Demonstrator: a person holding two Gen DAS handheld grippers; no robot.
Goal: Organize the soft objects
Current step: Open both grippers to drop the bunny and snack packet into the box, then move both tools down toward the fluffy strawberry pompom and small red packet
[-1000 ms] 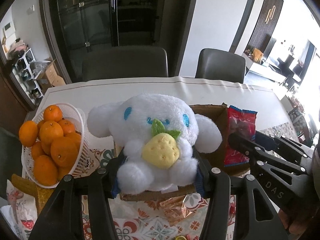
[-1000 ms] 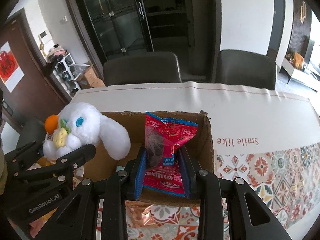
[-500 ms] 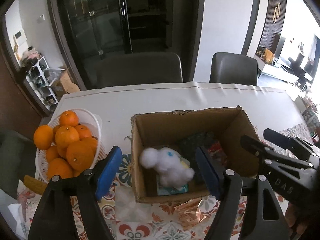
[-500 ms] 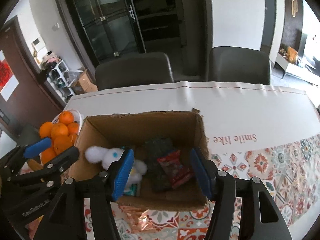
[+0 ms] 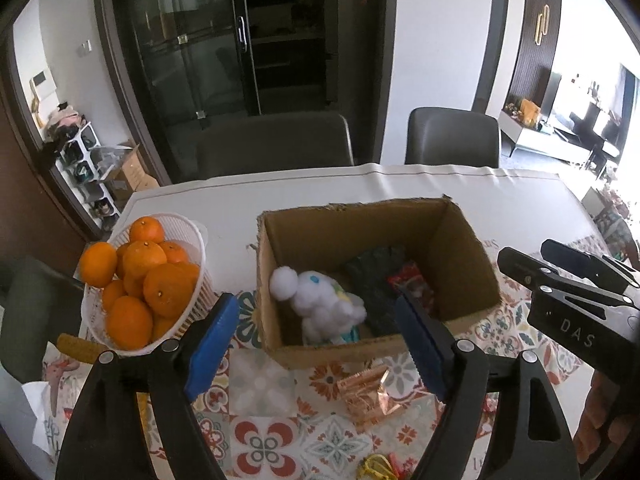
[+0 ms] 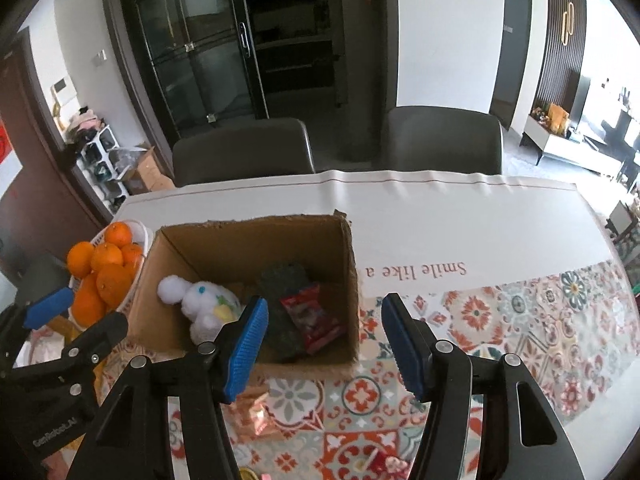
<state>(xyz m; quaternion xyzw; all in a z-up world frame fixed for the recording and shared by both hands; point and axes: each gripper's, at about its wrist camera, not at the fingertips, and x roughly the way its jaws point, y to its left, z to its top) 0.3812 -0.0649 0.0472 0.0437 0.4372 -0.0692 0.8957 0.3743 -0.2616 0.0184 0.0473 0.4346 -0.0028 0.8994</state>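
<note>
A white plush bunny [image 5: 320,304] lies in the left half of an open cardboard box [image 5: 464,256]. A red snack packet [image 5: 412,284] and a dark soft item [image 5: 372,268] lie beside it in the box. My left gripper [image 5: 320,344] is open and empty, above the box's near wall. In the right wrist view the bunny [image 6: 200,300], the red packet [image 6: 312,316] and the box [image 6: 348,264] show too. My right gripper [image 6: 322,344] is open and empty, above the box's near right corner.
A white basket [image 5: 196,236] of oranges stands left of the box. A copper foil packet [image 5: 366,396] lies on the patterned cloth in front of the box. Small items [image 5: 376,470] lie at the near edge. Two dark chairs [image 6: 240,152] stand behind the table.
Both grippers opened. The bunny and the red packet dropped into the box. Both grippers have since risen and drawn back a little.
</note>
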